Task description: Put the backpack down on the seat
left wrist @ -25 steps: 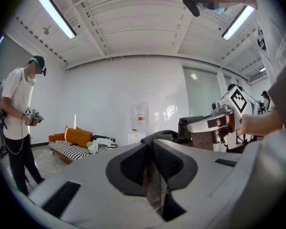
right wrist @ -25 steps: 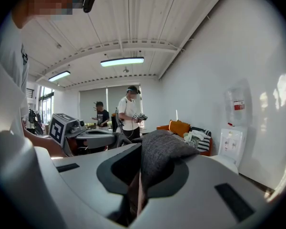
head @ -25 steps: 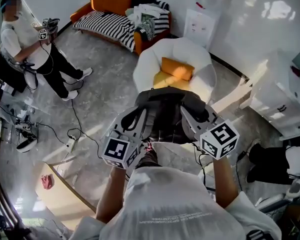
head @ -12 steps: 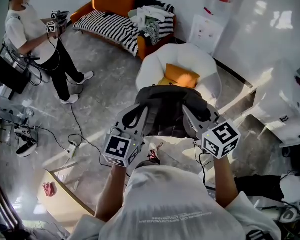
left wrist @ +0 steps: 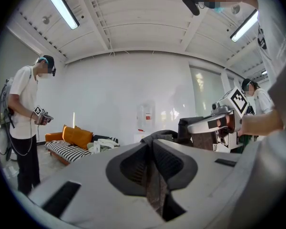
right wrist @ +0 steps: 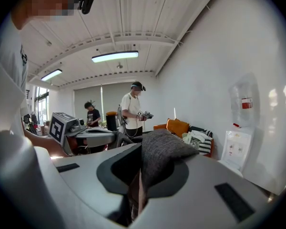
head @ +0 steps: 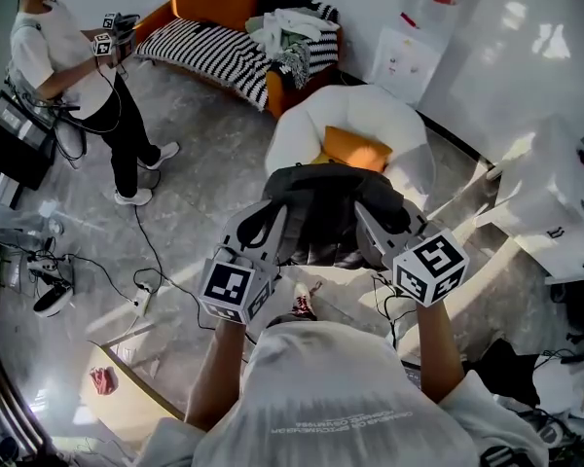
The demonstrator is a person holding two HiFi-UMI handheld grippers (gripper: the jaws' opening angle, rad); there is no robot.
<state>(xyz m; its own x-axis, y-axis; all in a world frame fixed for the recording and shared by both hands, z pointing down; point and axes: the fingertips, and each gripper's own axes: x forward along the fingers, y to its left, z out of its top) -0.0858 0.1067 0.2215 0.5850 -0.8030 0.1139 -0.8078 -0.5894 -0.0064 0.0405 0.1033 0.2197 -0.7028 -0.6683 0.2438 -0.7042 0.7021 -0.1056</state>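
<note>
- Backpack (head: 323,212): dark grey to black, soft woven fabric, slumped and creased along the top, straps dangling below.
- Held up in the air between both grippers, over the grey floor (head: 204,193), just in front of the seat (head: 297,129). Top edge overlapping the seat's near rim in the head view. Not yet resting on it.
- Left gripper (head: 275,224): jaws almost together, clamped on a thin brownish-grey strap (left wrist: 156,187) of the backpack, pinched flat between the dark pads.
- Right gripper (head: 368,224): jaws likewise almost closed, pinching a fold of coarse grey fabric (right wrist: 164,156), with the cloth bulging out above the pads.
- Both grippers side by side at the same height, marker cubes toward the holder, one on each side of the bag's top.
- Seat: white, round, thickly padded tub chair, with an orange cushion (head: 358,150) lying tilted in its hollow.
- Beyond the seat, against the wall: orange sofa (head: 209,8) under a black-and-white striped throw (head: 214,54), with a heap of clothes (head: 294,35) at its right end.
- Far left: second person (head: 63,61) in a white shirt and dark trousers, standing on the floor and holding another marker-cube gripper at chest height.
- Cables (head: 151,251) trailing across the floor from that person toward the lower left.
</note>
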